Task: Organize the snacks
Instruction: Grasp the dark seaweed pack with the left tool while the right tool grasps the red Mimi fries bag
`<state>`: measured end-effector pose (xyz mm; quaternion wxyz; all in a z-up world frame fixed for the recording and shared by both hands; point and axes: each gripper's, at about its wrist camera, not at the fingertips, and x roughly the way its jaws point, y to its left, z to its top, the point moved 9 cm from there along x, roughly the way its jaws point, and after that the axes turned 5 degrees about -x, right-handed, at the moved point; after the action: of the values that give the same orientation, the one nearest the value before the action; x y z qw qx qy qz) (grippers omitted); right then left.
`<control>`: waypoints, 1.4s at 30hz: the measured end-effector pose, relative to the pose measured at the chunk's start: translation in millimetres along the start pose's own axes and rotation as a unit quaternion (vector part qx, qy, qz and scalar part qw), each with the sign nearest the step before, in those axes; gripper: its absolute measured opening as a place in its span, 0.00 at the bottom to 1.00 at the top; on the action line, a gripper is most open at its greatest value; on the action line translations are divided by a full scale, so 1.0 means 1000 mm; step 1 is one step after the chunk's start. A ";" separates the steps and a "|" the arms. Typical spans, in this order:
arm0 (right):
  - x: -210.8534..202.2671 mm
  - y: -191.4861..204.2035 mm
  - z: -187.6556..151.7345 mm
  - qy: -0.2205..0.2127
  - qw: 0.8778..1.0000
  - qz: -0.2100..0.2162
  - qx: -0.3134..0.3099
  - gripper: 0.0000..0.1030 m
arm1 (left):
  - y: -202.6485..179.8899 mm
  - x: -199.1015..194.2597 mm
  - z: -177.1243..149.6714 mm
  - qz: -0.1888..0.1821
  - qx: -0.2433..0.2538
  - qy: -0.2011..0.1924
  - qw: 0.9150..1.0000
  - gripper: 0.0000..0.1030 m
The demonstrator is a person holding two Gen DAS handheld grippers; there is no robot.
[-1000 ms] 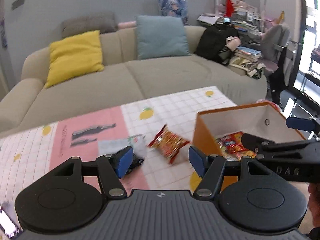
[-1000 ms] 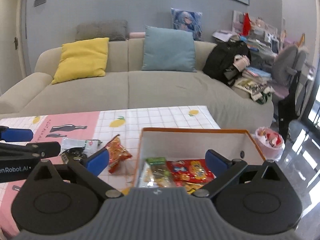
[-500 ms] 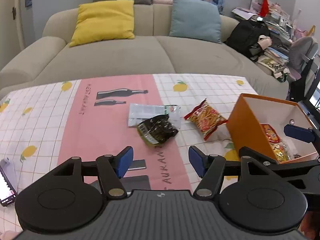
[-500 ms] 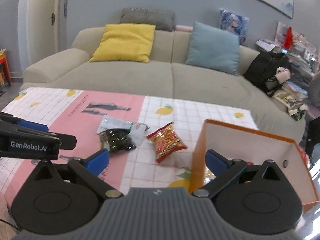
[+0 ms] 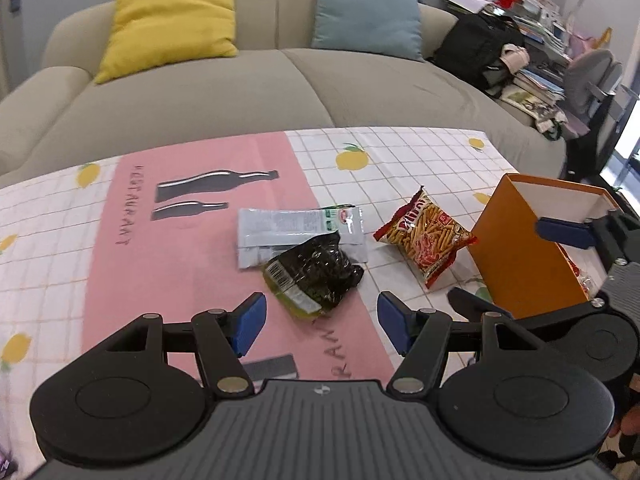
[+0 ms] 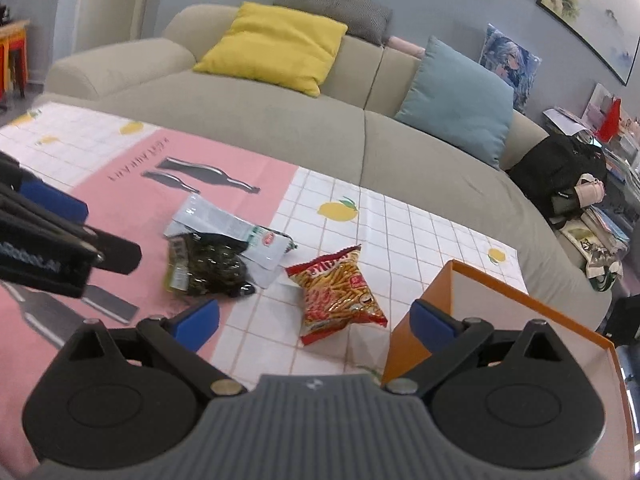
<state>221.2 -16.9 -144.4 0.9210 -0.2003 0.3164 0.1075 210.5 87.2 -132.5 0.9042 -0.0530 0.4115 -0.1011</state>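
Three snack packets lie on the table: a dark green one (image 5: pixel 314 274) (image 6: pixel 208 266), a silvery white one (image 5: pixel 298 230) (image 6: pixel 228 226) partly under it, and a red packet of sticks (image 5: pixel 426 240) (image 6: pixel 338 294). An orange box (image 5: pixel 520 248) (image 6: pixel 430 328) with snacks inside stands to their right. My left gripper (image 5: pixel 320 322) is open and empty, just short of the dark green packet. My right gripper (image 6: pixel 316 318) is open and empty, near the red packet and the box's left wall.
The table wears a pink and white checked cloth (image 5: pixel 180 240) with lemons and bottle prints. A beige sofa (image 5: pixel 240 92) with yellow and blue cushions stands behind. A black bag (image 5: pixel 476 50) and cluttered shelves are at the right.
Both grippers have swung left, away from the box and toward the loose packets, and come nearer to the table. Both stay open and empty.
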 end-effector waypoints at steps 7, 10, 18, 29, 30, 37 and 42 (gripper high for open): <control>0.047 -0.005 0.010 0.029 0.998 0.028 -0.057 0.86 | 0.003 0.041 0.016 -0.044 0.074 0.026 0.996 0.73; 0.065 -0.010 0.013 0.051 0.995 0.053 -0.067 0.86 | 0.001 0.056 0.018 -0.050 0.115 0.035 0.992 0.73; 0.101 -0.025 0.019 0.086 0.992 0.083 -0.030 0.86 | 0.002 0.100 0.028 -0.086 0.121 0.061 0.987 0.74; 0.139 -0.024 0.010 0.160 0.982 0.100 0.002 0.76 | 0.001 0.130 0.016 -0.080 0.126 0.094 0.984 0.72; 0.140 -0.023 0.009 0.164 0.982 0.098 0.002 0.75 | 0.000 0.130 0.014 -0.078 0.124 0.098 0.984 0.70; 0.132 -0.016 0.002 0.159 0.980 0.111 0.031 0.54 | 0.000 0.122 0.004 -0.041 0.065 0.109 0.991 0.52; 0.108 -0.013 -0.015 0.151 0.975 0.124 0.108 0.45 | 0.003 0.107 -0.009 -0.023 -0.003 0.110 0.994 0.39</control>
<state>301.4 -27.0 -218.8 0.8582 -0.0731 0.4839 0.1546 272.8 65.8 -217.3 0.8509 -0.0536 0.5071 -0.1265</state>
